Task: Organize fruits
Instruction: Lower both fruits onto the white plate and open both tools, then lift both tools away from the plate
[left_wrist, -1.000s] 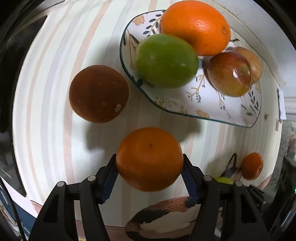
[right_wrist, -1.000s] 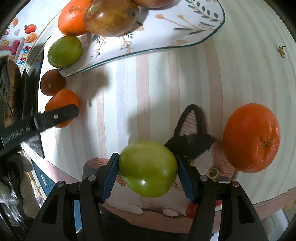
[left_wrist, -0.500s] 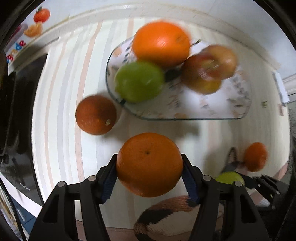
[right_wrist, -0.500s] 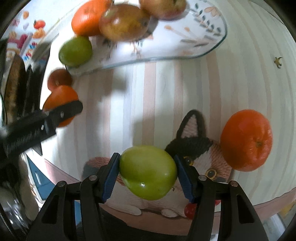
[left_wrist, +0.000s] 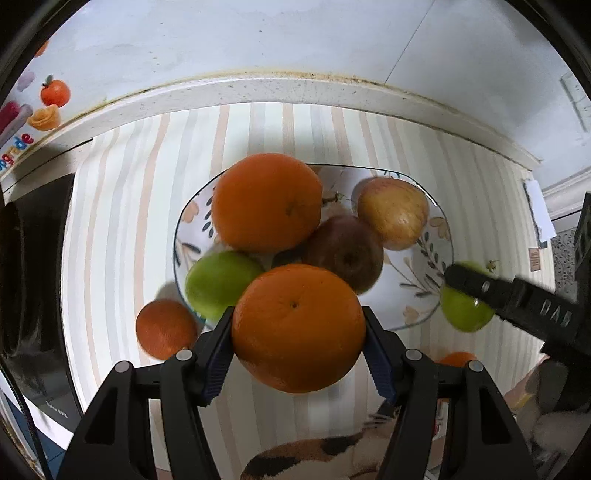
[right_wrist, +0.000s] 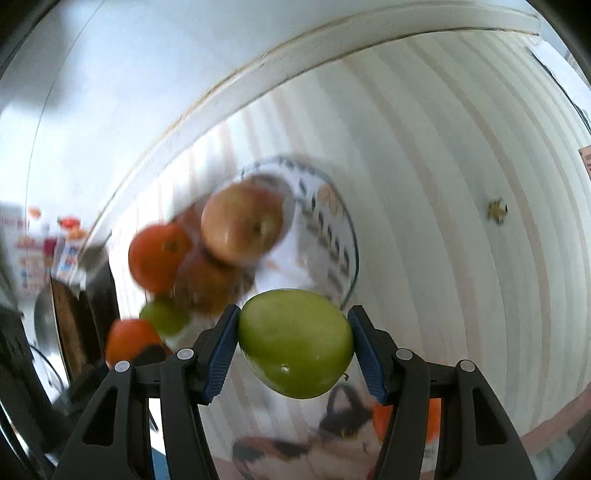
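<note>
Fruit status: left hand-held gripper (left_wrist: 298, 354) was clamped on a large orange (left_wrist: 298, 326), both blue pads against its sides, orange held clear of the striped bench (left_wrist: 122, 221) at the near edge of the floral plate (left_wrist: 430, 266). Right hand-held gripper (right_wrist: 294, 347) was clamped on a green apple (right_wrist: 295, 341), also off the bench, near the plate's rim (right_wrist: 352, 258); that view was motion-blurred. Same apple showed at the plate's right rim in the left view, partly behind a black finger (left_wrist: 517, 299) of the right tool. Plate held a second orange (left_wrist: 266, 201), a green fruit (left_wrist: 219, 284), a dark red apple (left_wrist: 345, 251) and a yellow-red apple (left_wrist: 393, 212), all bunched and touching. Dark brownish-orange fruit (left_wrist: 166, 328) sat on the bench just beside the plate's left rim. Small orange fruit (left_wrist: 458, 358) lay on the bench nearer the camera, mostly hidden. Cat-pattern mat (left_wrist: 314, 458) was at the bench's near edge.
</note>
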